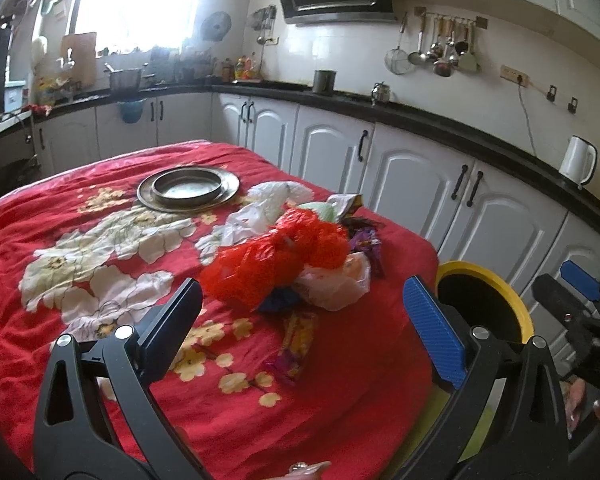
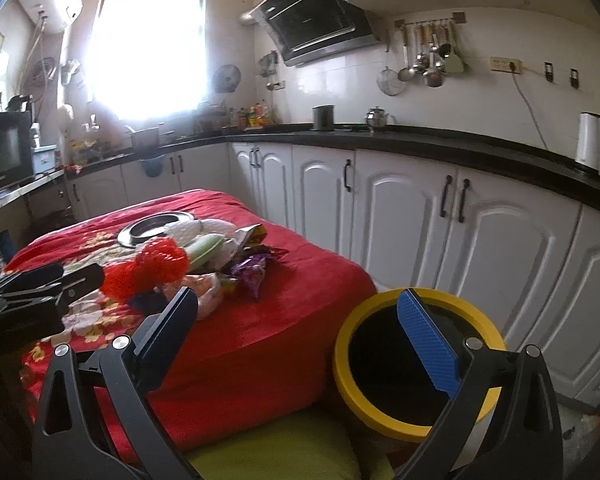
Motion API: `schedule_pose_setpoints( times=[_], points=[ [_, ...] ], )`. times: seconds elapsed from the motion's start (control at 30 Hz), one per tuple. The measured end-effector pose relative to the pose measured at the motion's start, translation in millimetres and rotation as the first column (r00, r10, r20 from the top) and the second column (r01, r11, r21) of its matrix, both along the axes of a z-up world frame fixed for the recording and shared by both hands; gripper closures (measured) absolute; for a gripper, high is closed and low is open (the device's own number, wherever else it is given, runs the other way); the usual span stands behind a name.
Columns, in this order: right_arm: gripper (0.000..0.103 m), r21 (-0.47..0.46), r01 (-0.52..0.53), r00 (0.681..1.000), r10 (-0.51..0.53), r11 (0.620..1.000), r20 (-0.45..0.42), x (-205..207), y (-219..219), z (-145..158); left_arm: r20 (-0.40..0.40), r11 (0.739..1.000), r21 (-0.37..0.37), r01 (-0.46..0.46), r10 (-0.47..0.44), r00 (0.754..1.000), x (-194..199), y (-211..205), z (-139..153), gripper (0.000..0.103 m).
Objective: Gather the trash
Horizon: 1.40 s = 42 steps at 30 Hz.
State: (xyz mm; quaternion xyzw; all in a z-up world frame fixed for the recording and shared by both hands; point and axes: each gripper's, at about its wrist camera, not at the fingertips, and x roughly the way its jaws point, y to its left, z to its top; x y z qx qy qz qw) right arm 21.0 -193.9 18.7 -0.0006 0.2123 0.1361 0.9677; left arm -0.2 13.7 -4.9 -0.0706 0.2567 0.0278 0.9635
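A heap of trash lies on the red floral tablecloth: a red net bag, white plastic bags, a pinkish bag and purple wrappers. My left gripper is open just short of the heap, nothing between its fingers. A yellow-rimmed bin stands off the table's right corner. My right gripper is open and empty, its blue pad over the bin's mouth.
A metal plate with a bowl sits at the far side of the table. White cabinets under a black counter run along the right. A white kettle stands on the counter. A green cushion lies below the table edge.
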Motion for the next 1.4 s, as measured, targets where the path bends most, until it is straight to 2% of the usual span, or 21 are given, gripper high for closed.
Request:
schedule_pose_setpoints(
  times=[0.2,0.43,0.53,0.6,0.73,0.87,1.0,1.1,1.2,1.4],
  points=[
    [0.006,0.051,-0.086,0.995,0.088,0.995,-0.04,13,11,5,-0.013,0.998,-0.015,-0.067,0.067,0.998,0,25,-7,0.011],
    [0.006,0.027,-0.156,0.987,0.157,0.987,-0.034,31,35,13,-0.021,0.989,-0.02,-0.147,0.146,0.989,0,58,-11,0.011],
    [0.007,0.01,-0.195,0.98,0.195,0.981,-0.041,44,46,13,-0.04,0.987,-0.026,-0.161,0.16,0.986,1,72,-15,0.011],
    [0.008,-0.009,-0.241,0.969,0.24,0.971,-0.056,52,57,14,-0.056,0.987,-0.005,-0.161,0.16,0.985,3,77,-19,0.011],
    [0.012,-0.038,-0.305,0.95,0.302,0.951,-0.083,68,77,14,-0.084,0.996,0.006,-0.092,0.093,0.992,6,79,-29,0.011],
    [0.023,-0.049,-0.374,0.922,0.365,0.926,-0.133,87,96,7,-0.122,1.0,-0.011,-0.006,0.004,0.993,13,74,-43,0.011],
    [0.031,-0.056,-0.42,0.895,0.403,0.906,-0.19,105,110,0,-0.15,0.996,-0.021,0.09,-0.093,0.984,20,61,-53,0.011],
    [0.031,-0.042,-0.44,0.88,0.421,0.897,-0.222,118,116,-5,-0.168,0.99,-0.026,0.14,-0.142,0.975,25,51,-59,0.011],
    [0.032,-0.026,-0.475,0.854,0.453,0.88,-0.256,131,124,-10,-0.185,0.982,-0.033,0.185,-0.188,0.965,30,42,-64,0.018],
    [0.034,-0.051,-0.533,0.822,0.502,0.845,-0.269,139,142,-17,-0.207,0.963,-0.109,0.246,-0.264,0.942,40,38,-73,0.032]
  ],
)
